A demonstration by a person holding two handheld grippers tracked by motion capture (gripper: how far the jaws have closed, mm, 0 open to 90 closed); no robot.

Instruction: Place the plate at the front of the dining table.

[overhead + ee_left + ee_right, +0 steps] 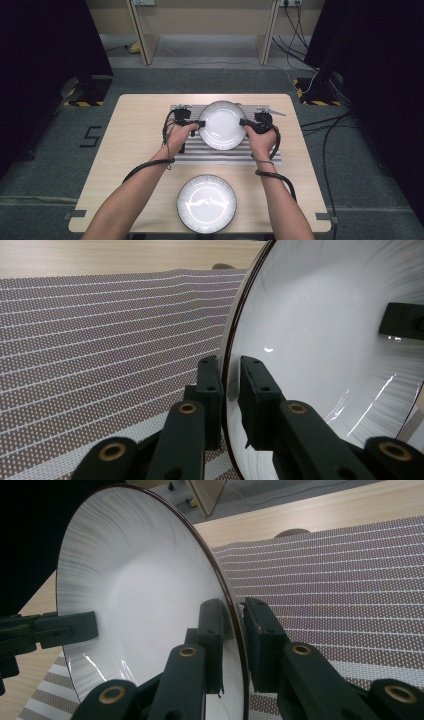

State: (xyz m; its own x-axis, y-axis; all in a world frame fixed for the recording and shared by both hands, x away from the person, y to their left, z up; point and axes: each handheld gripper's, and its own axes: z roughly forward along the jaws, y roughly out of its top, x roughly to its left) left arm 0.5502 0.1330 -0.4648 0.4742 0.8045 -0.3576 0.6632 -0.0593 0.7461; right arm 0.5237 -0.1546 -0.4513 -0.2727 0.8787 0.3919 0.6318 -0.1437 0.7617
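A white plate (222,125) with a dark rim is held above the striped placemat (200,152), gripped from both sides. My left gripper (198,123) is shut on the plate's left rim; in the left gripper view its jaws clamp the rim of the plate (325,340), midway at the gripper (230,371). My right gripper (245,123) is shut on the right rim, and in the right gripper view the gripper (233,614) pinches the edge of the plate (135,595). The other gripper's jaw (55,628) bites the far rim there.
A second white plate (206,203) lies on the wooden table (135,135) near its front edge, between my forearms. The placemat (100,340) spreads beneath the held plate. Cables trail from both grippers, and more cables lie on the floor to the right.
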